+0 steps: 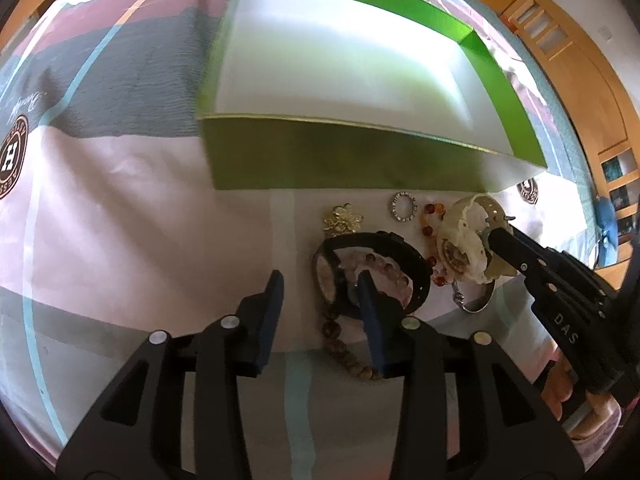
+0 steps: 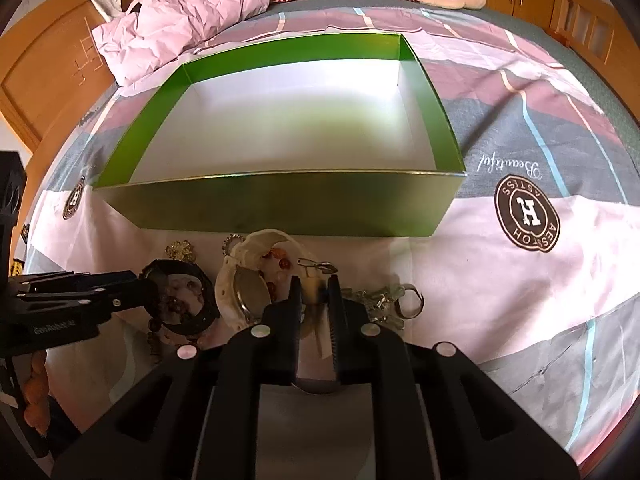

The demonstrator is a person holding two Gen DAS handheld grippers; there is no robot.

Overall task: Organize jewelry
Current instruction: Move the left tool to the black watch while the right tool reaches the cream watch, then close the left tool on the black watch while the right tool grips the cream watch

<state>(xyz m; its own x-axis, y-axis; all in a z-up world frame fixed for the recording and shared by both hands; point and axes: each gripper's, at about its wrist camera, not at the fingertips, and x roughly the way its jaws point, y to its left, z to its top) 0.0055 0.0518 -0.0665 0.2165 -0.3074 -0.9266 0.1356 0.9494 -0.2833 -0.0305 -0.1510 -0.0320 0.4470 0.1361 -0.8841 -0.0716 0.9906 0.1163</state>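
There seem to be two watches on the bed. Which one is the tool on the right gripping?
The cream-coloured watch. The right gripper is shut on its strap, while the black watch lies free beside it, under the open left gripper.

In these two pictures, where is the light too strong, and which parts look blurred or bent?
Left wrist view: the white floor of the green box is overexposed and motion-blurred; the bedspread stripes curve from fisheye distortion. Right wrist view: the same floor glares near the far wall, the box edges bow, and the right gripper is soft because it is close.
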